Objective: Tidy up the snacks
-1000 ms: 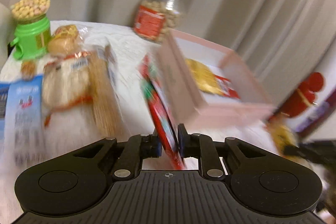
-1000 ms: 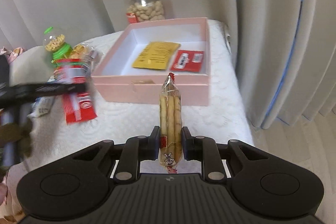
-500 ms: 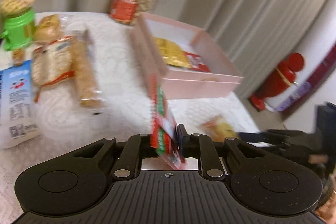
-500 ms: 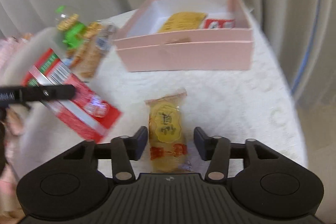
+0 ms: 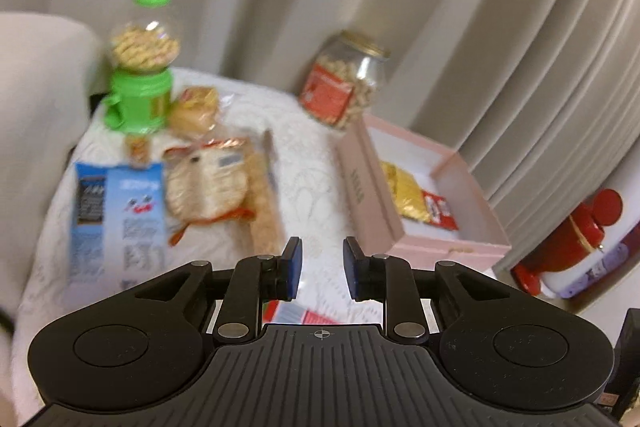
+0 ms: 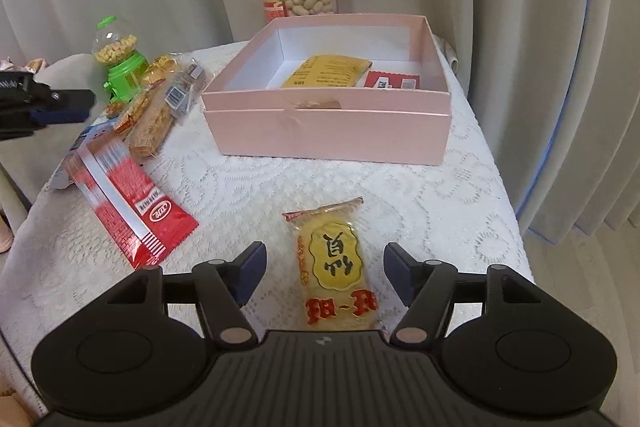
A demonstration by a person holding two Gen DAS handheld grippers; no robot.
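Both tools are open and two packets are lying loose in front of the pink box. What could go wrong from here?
1. The yellow rice cracker packet lies flat on the lace cloth between the open fingers of the right tool; closing on it may snag lace or crush the crackers.
2. The red packet rests partly propped on the blue packet near the table's left edge; a nudge from the left tool might slide it off.

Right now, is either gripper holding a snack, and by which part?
Nothing is held. The left gripper and right gripper are open; the yellow rice cracker pack lies on the table between the right fingers.
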